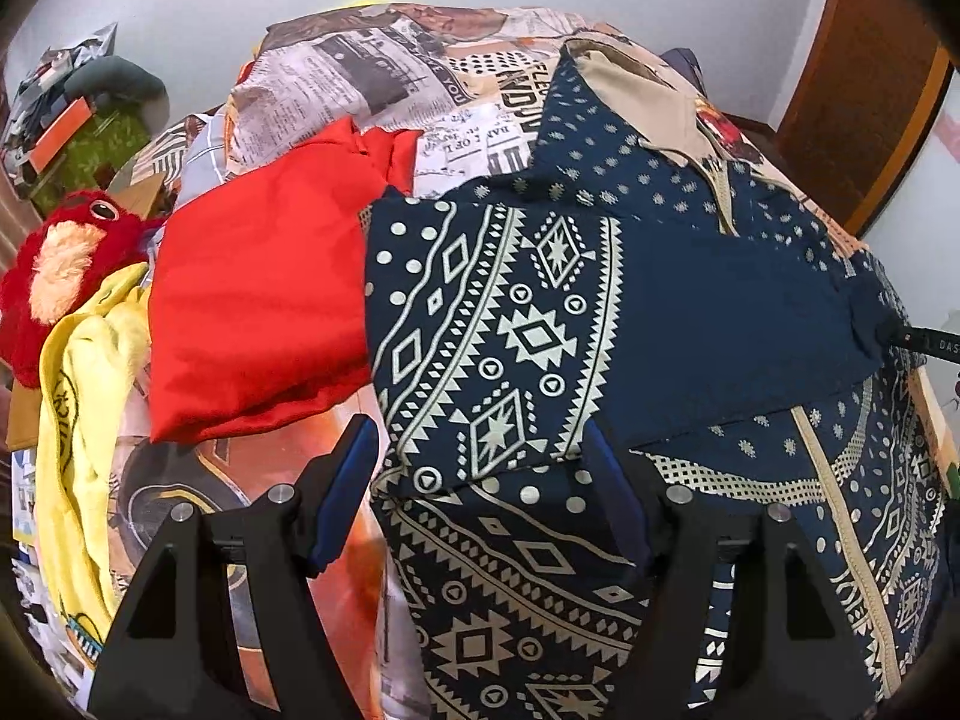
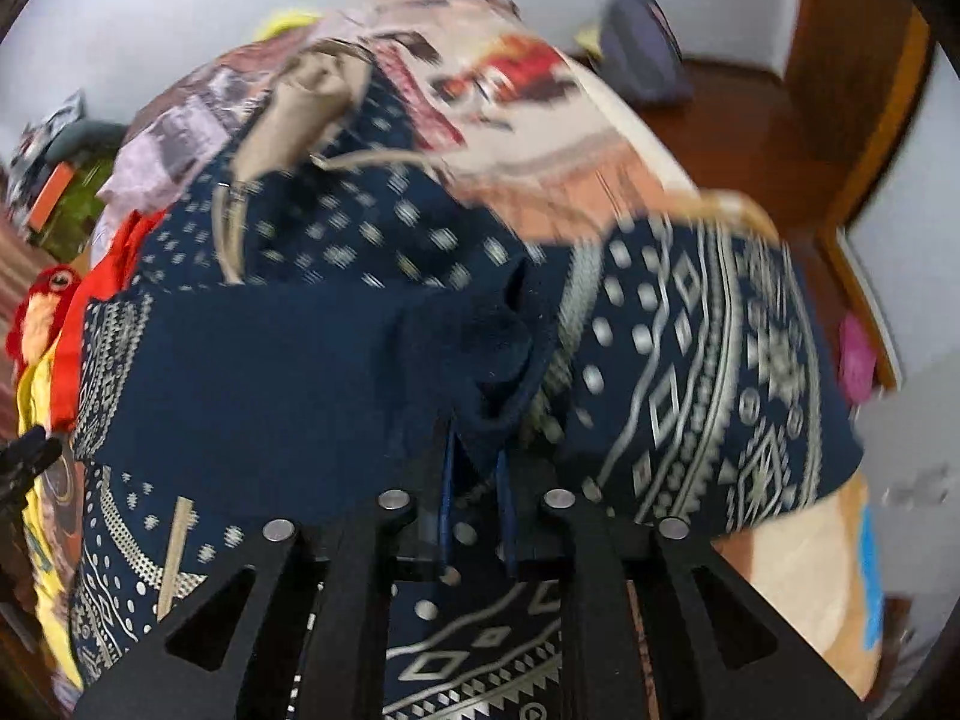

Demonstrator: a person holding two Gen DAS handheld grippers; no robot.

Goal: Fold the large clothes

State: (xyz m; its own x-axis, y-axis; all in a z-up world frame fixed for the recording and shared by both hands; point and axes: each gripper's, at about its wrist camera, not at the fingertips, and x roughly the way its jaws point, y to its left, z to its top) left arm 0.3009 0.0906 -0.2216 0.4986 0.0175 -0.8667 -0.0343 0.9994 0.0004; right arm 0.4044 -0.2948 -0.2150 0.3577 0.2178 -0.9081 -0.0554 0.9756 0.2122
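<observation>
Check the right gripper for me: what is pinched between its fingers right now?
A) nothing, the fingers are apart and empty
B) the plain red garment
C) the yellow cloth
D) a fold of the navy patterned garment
D: in the right wrist view the right gripper has its blue fingers nearly together on a bunched dark fold of the navy patterned garment.

A bed with a picture sheet (image 1: 384,78) holds everything. A big blue top (image 1: 690,312) with white shapes lies spread on it, one part folded over. Just beside it lies a red cloth (image 1: 258,312). Next to that sit a yellow cloth (image 1: 90,396) and a fluffy red toy (image 1: 54,270) at the bed's edge. Past the bed there is a brown wood floor (image 2: 750,120).
</observation>
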